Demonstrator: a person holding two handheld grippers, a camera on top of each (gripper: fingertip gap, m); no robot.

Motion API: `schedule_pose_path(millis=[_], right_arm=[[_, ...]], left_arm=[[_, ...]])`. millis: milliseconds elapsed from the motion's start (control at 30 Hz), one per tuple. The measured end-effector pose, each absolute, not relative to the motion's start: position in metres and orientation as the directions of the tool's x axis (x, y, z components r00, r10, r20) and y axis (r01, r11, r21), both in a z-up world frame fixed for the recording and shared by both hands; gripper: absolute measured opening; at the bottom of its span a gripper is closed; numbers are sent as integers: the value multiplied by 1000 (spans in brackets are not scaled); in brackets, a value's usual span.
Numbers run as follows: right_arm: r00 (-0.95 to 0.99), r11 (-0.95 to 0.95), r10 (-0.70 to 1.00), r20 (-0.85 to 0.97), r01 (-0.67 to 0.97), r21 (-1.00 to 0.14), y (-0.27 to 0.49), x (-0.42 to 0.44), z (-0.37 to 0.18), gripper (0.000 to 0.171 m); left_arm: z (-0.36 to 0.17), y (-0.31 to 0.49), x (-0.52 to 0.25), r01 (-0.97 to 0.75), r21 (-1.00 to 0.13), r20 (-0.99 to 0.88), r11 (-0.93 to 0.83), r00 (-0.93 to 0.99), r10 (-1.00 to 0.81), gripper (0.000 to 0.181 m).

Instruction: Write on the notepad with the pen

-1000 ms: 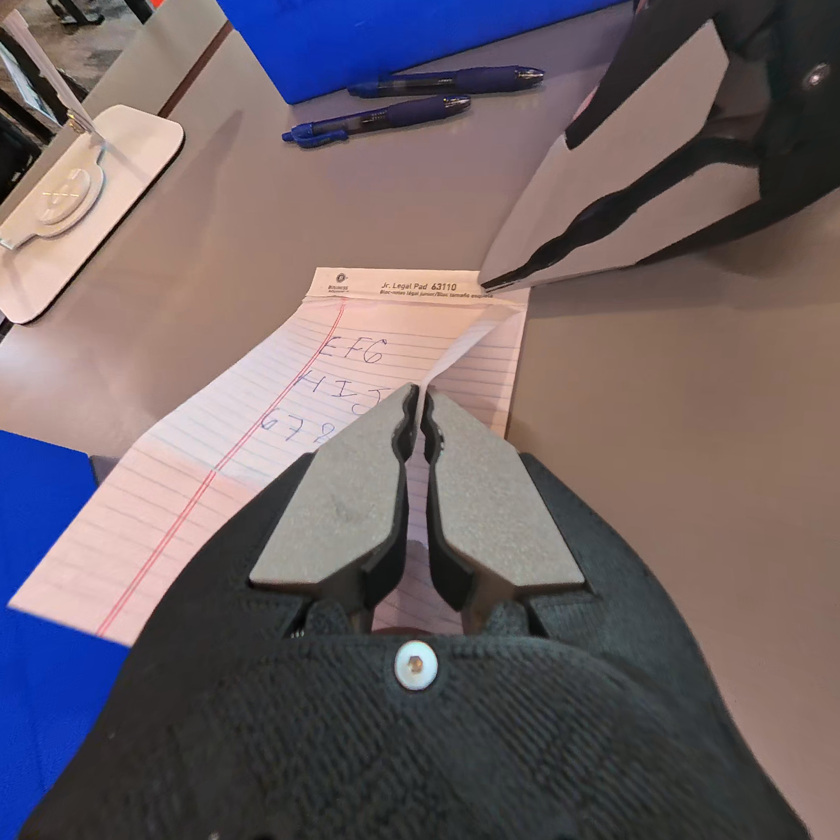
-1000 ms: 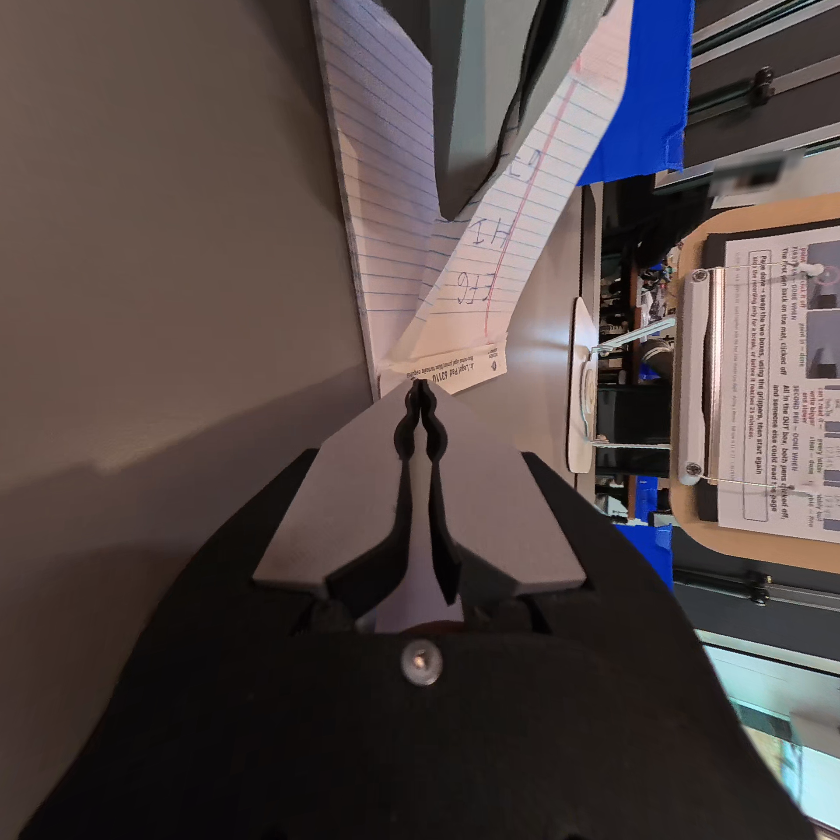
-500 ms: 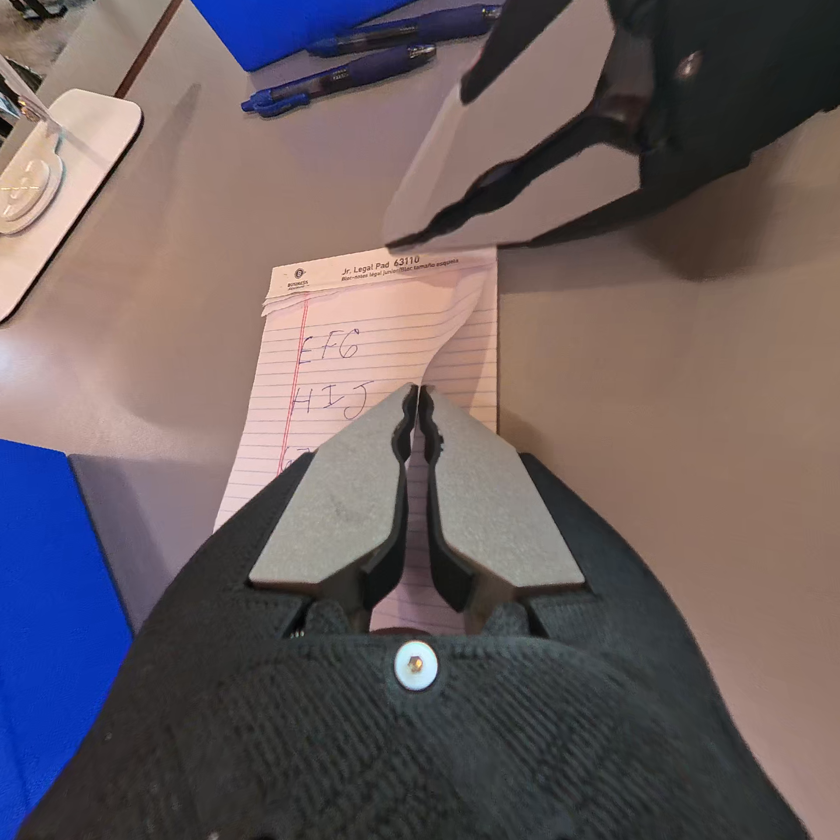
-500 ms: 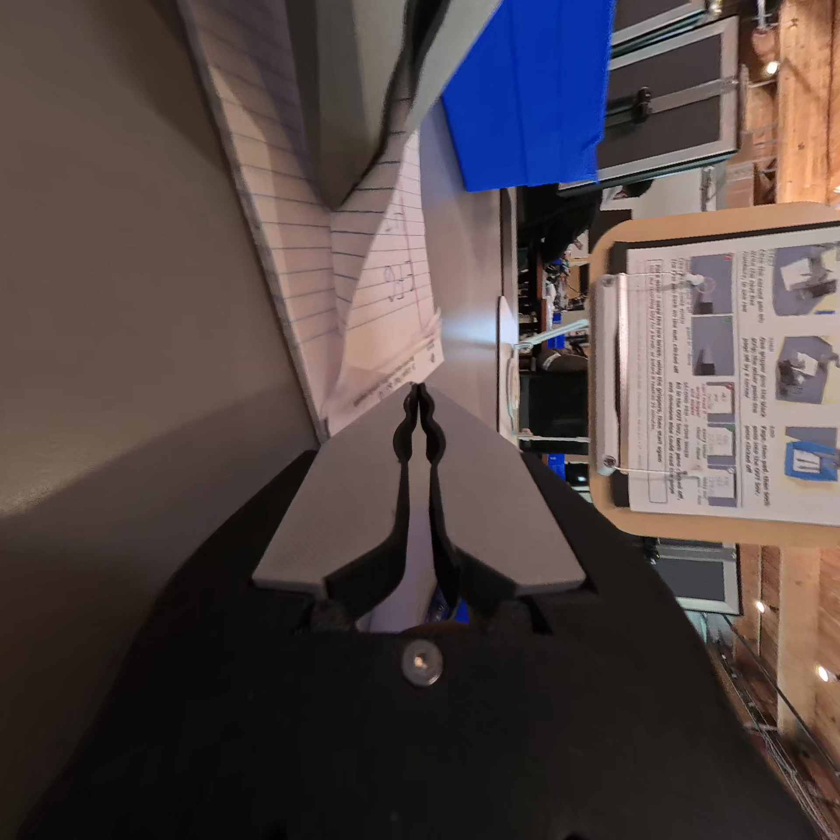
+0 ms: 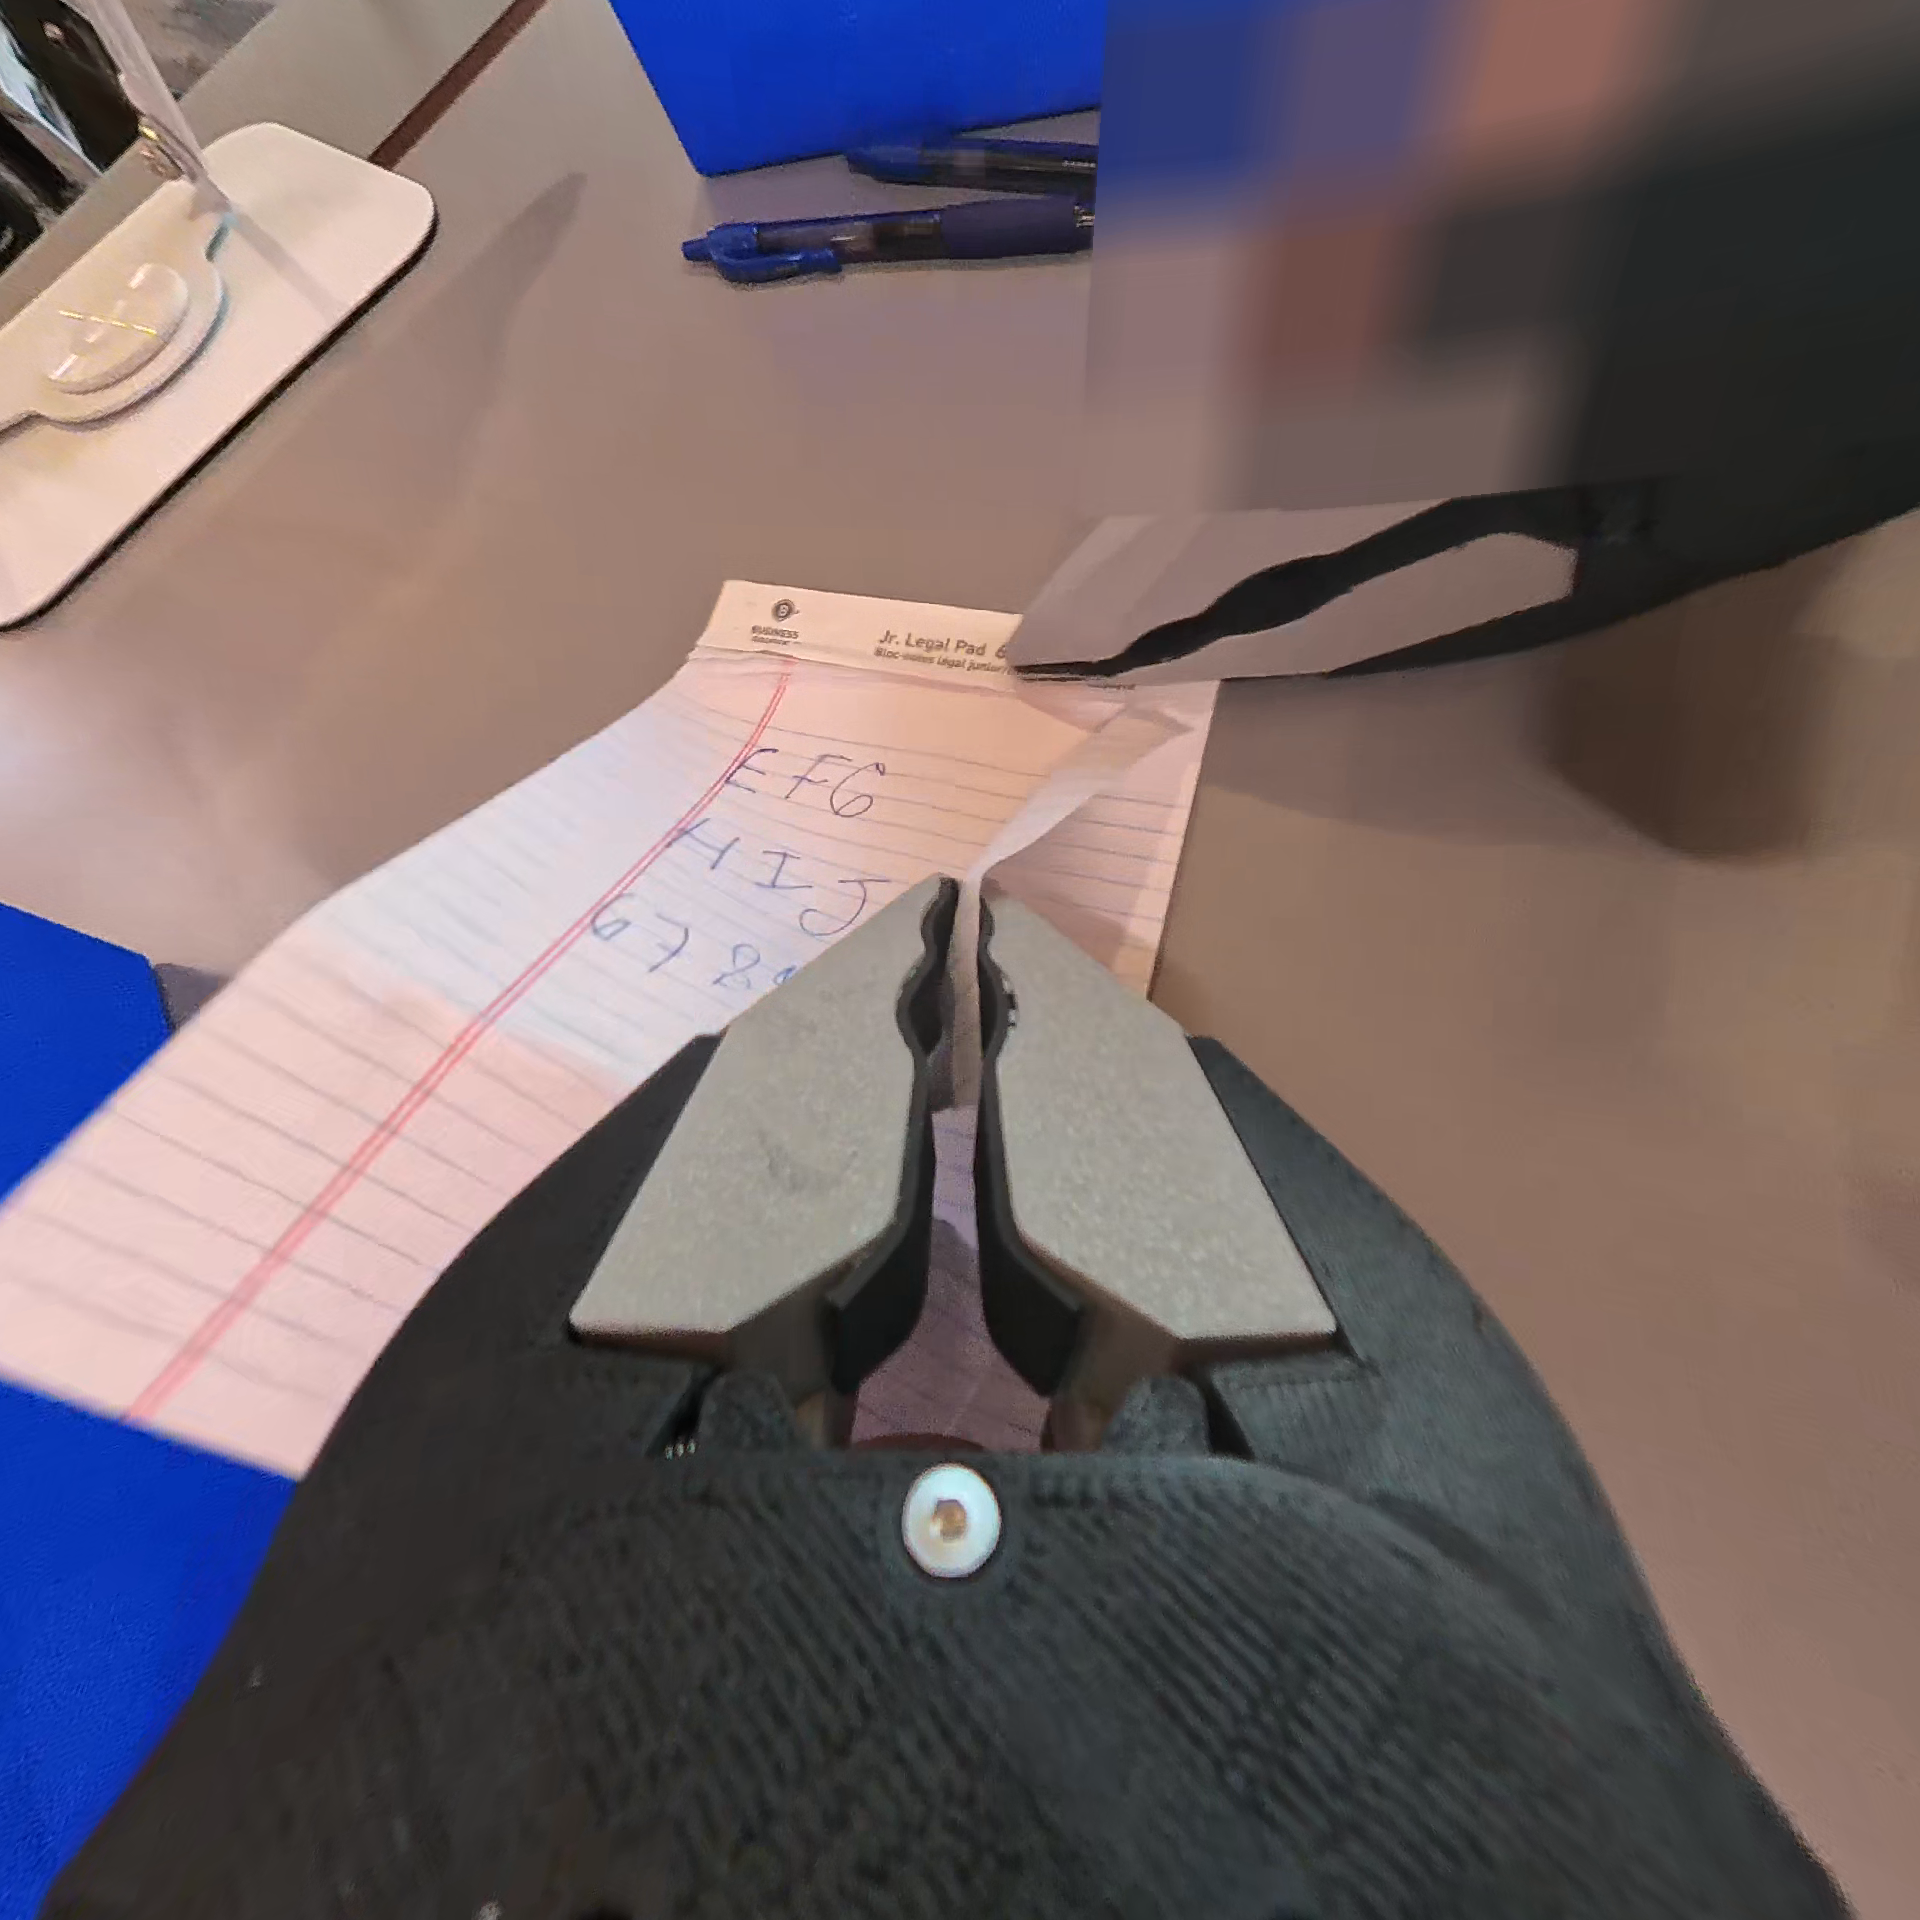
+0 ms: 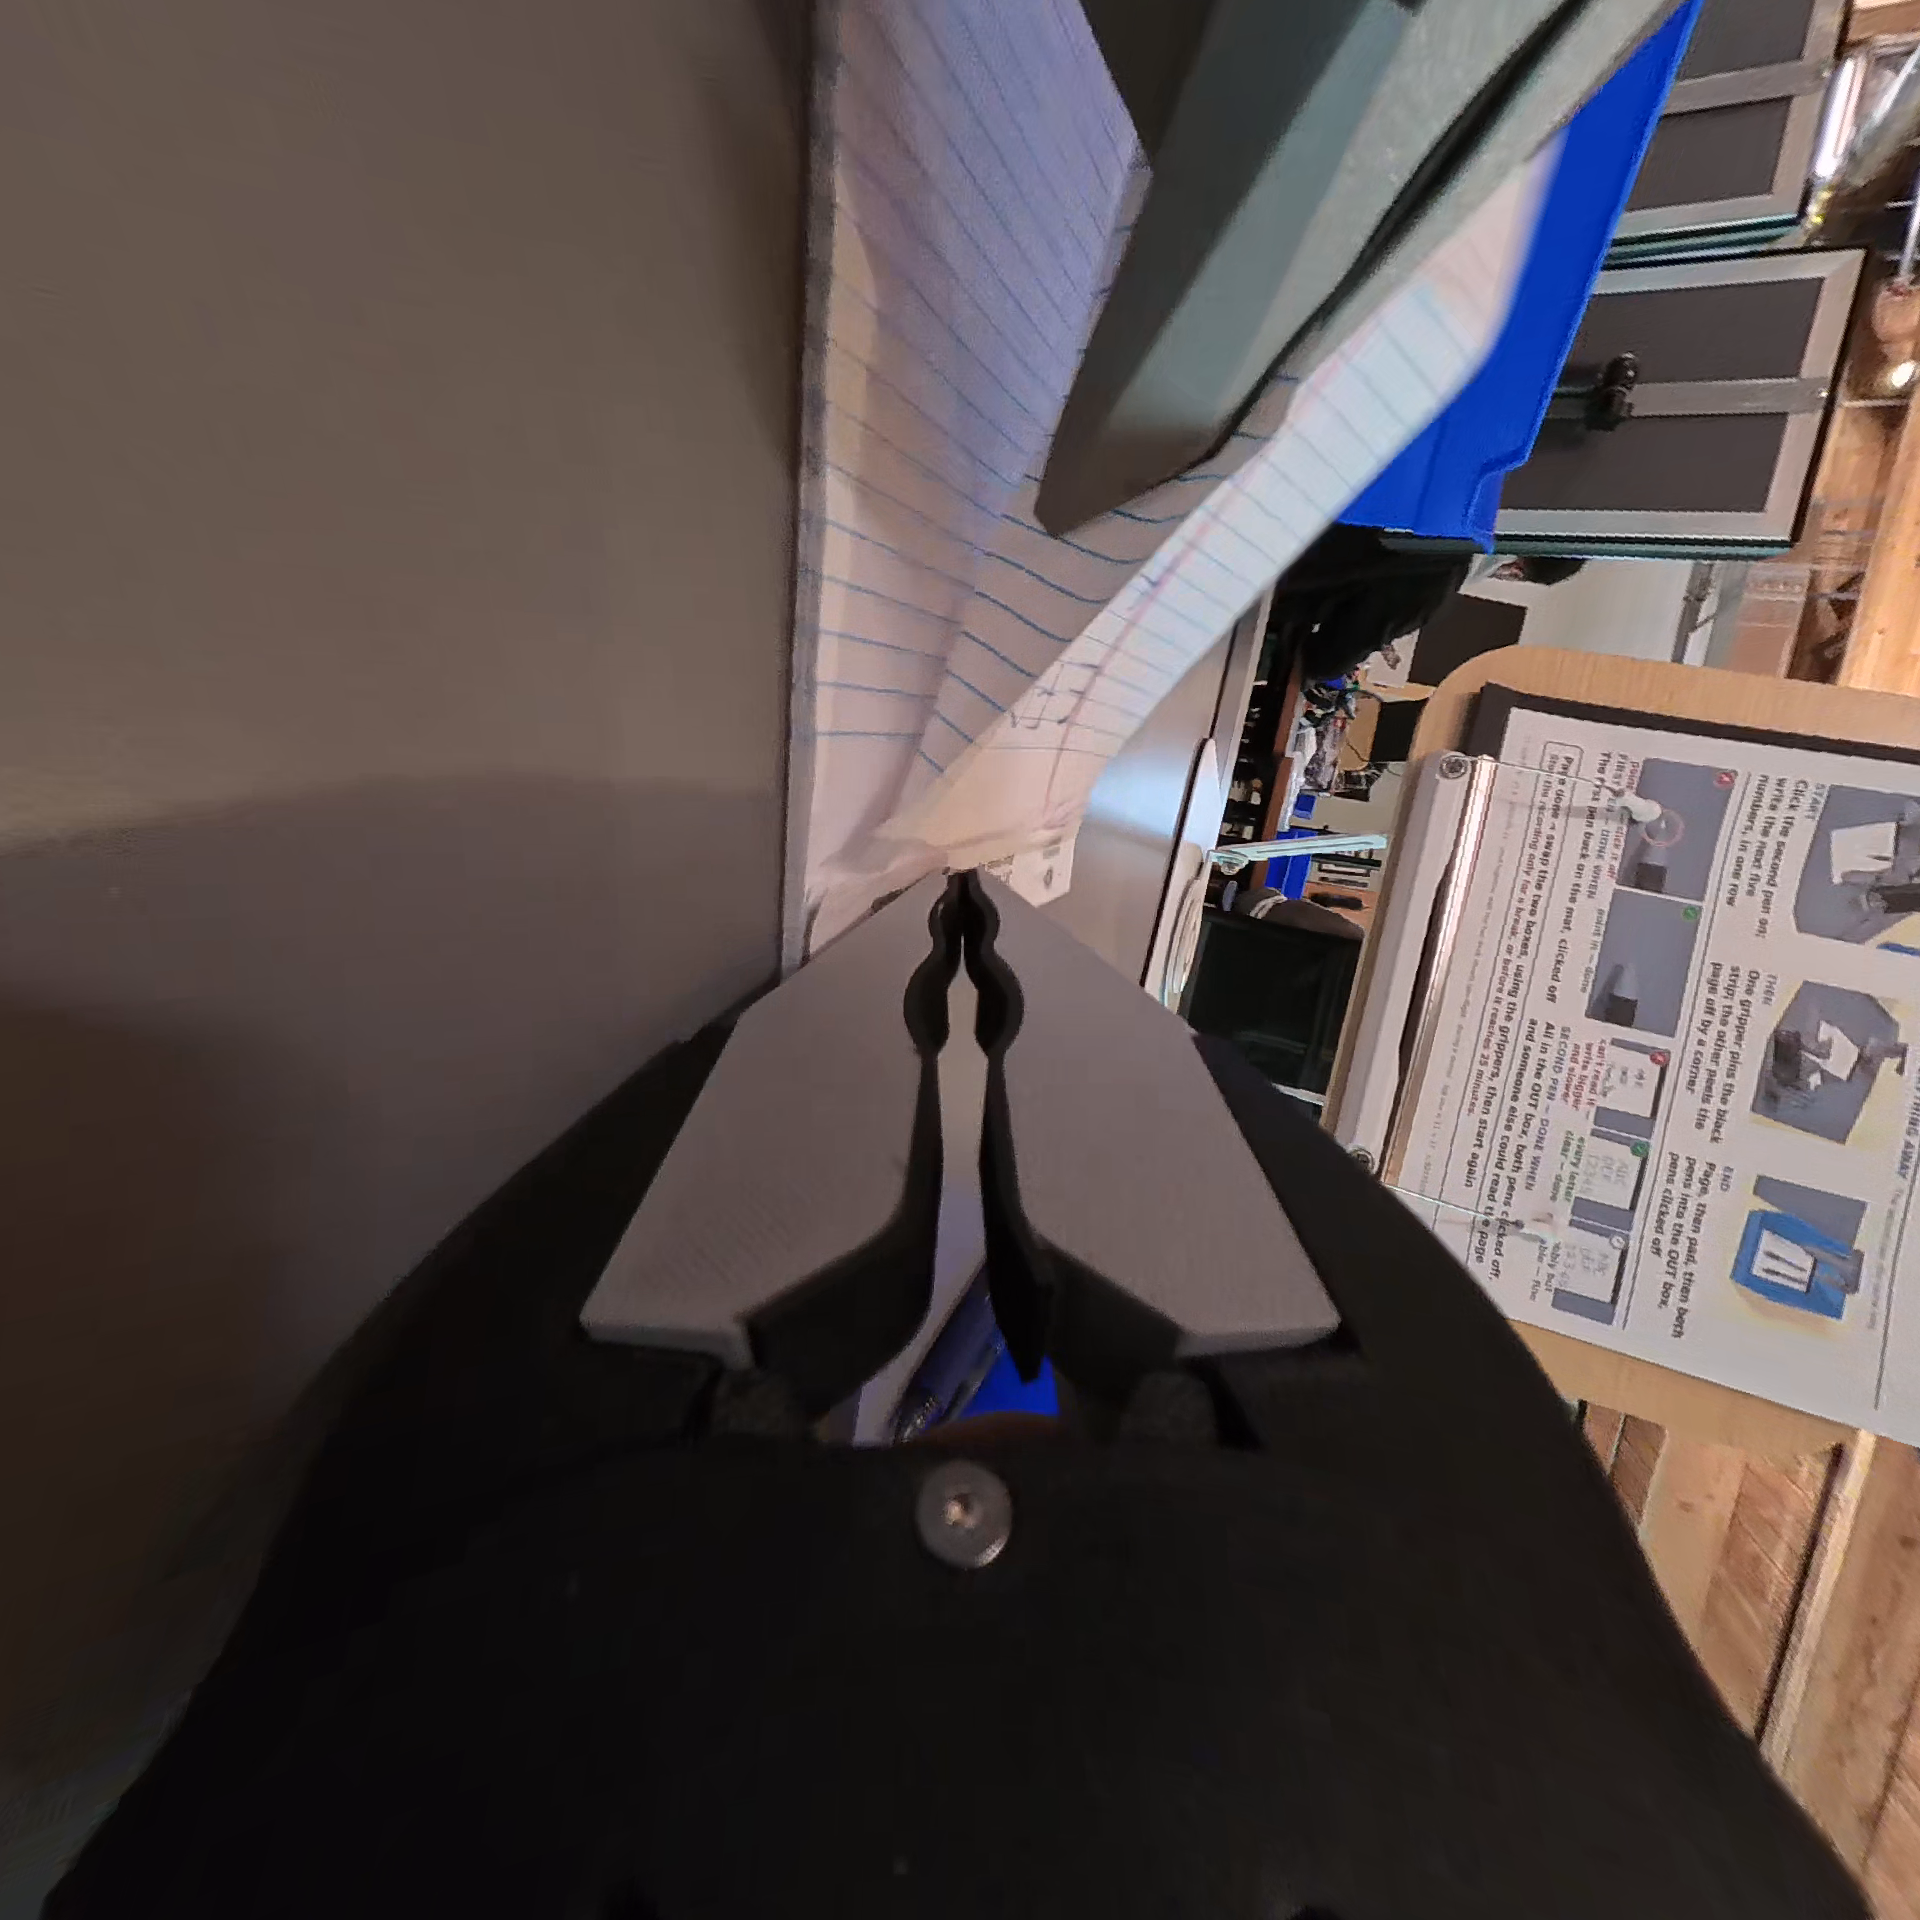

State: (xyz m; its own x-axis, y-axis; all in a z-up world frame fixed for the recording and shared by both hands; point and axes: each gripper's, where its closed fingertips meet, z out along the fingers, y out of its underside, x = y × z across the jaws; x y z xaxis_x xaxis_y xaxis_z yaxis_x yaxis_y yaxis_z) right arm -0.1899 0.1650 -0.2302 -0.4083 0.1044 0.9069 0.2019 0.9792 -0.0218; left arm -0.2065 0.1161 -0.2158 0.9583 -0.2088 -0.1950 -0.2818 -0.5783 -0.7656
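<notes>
The notepad (image 5: 1101, 862) lies on the grey table, and its white header strip (image 5: 831, 634) faces away from me. My left gripper (image 5: 966, 894) is shut on the right edge of the written top sheet (image 5: 520, 1039) and holds it lifted and curled off the pad. My right gripper (image 6: 961, 883) is shut, and its tips rest on the header strip at the pad's top right corner; it also shows in the left wrist view (image 5: 1023, 660). Two blue pens (image 5: 914, 234) lie on the table beyond the pad. The right wrist view shows the pad (image 6: 904, 416) and the lifted sheet (image 6: 1195, 582).
A blue box (image 5: 852, 73) stands behind the pens and another blue box (image 5: 62, 1039) is at the left edge. A white stand base (image 5: 208, 270) sits at the far left. An instruction board (image 6: 1662, 1039) stands beyond the table. The grippers' ends are close to 6 centimeters from one another.
My right gripper has come down from above the pad onto its header strip. My left gripper has raised the top sheet again, peeling it up to the left.
</notes>
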Motion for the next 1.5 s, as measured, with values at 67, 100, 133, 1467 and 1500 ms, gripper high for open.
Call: schedule_pose_path(millis=[67, 100, 133, 1467, 1500], right_arm=[[-413, 978, 119, 903, 204, -35, 165, -187, -230, 0], [-417, 978, 119, 901, 208, -33, 165, -187, -231, 0], [-432, 977, 105, 896, 211, -12, 165, -187, -231, 0], [-603, 963, -44, 796, 188, 196, 150, -195, -234, 0], [-604, 963, -46, 796, 185, 196, 149, -195, -234, 0]], left_arm=[[-215, 117, -207, -294, -762, -211, -578, 955, -208, 0], [-215, 117, -207, -298, -761, -220, -577, 954, -203, 0], [-215, 117, -207, -299, -761, -226, -575, 954, -197, 0], [-196, 114, -222, -258, -815, -264, -519, 962, -65, 0], [-191, 112, -231, -237, -829, -270, -506, 963, -8, 0]])
